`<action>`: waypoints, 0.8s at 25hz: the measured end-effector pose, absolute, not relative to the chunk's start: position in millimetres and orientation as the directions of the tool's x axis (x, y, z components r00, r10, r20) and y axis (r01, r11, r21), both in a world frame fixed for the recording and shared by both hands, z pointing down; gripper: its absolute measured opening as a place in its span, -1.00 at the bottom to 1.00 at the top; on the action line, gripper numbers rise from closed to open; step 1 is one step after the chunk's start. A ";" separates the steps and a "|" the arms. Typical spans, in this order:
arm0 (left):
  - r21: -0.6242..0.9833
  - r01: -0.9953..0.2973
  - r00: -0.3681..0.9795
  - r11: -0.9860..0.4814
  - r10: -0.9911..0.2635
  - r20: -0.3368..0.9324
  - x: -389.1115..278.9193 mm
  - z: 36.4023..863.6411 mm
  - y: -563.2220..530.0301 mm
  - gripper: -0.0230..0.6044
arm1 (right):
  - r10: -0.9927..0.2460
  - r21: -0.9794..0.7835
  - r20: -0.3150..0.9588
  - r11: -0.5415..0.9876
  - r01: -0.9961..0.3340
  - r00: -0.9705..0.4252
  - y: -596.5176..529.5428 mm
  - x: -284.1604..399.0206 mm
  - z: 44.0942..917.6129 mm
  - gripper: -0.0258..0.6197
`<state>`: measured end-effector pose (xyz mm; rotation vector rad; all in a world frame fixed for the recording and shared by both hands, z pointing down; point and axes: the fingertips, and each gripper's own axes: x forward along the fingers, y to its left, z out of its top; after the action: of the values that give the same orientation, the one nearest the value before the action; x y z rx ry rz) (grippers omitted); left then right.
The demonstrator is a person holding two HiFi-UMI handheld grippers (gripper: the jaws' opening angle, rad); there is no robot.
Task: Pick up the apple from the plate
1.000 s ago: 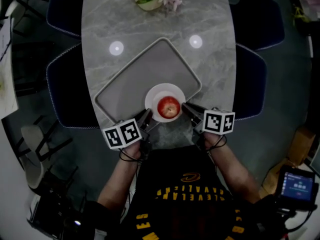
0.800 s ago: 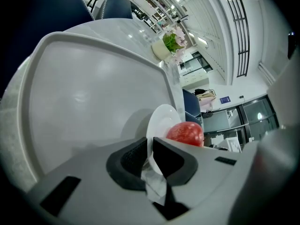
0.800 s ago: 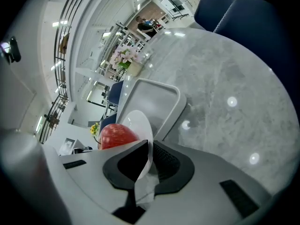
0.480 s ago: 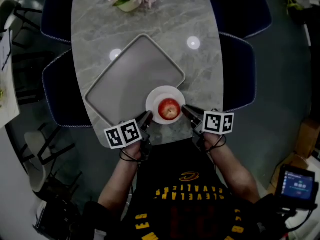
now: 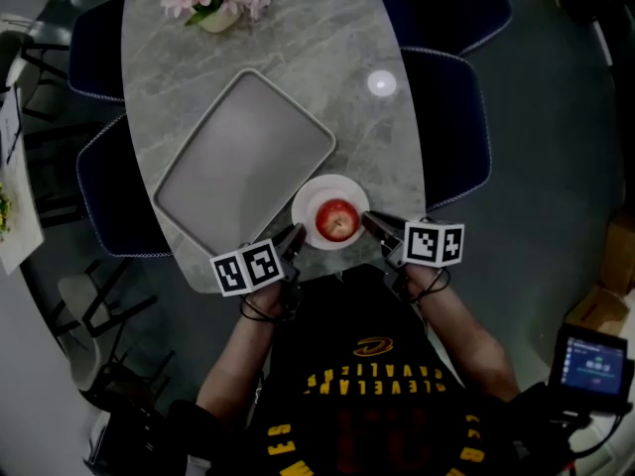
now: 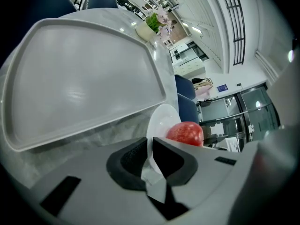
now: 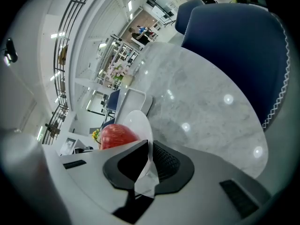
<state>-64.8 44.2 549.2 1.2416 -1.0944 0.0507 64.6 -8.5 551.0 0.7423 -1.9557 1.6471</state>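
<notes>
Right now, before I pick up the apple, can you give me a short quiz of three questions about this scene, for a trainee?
1. True or false: the apple lies on the tray.
2. What is between the jaws of the left gripper? A) the apple B) the rim of the plate C) nothing
3. Fill in: the right gripper is shut on the ____.

Key: 1. False, it lies on the plate. 2. B. 3. plate.

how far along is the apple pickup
Done: nothing yet; the apple sits on the plate. In hand: the left gripper and right gripper each pinch the plate's rim, not the apple. Left: grip the apple and lift it.
</notes>
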 end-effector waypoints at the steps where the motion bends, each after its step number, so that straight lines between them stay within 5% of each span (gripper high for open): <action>1: 0.725 -0.570 0.530 0.386 -0.502 0.684 -59.3 550.0 43.8 -0.80 | -0.106 -0.729 0.664 0.126 -0.673 -0.740 -8.1 70.4 551.7 -0.79; 20: 0.725 -0.605 0.580 0.329 -0.441 0.685 3.8 556.1 42.0 -0.80 | -0.160 -0.731 0.665 0.065 -0.680 -0.730 2.7 137.5 557.8 -0.79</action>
<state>3.8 42.0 556.1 1.2951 -1.0205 0.1364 137.5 2.7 557.8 0.8346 -1.9399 1.7062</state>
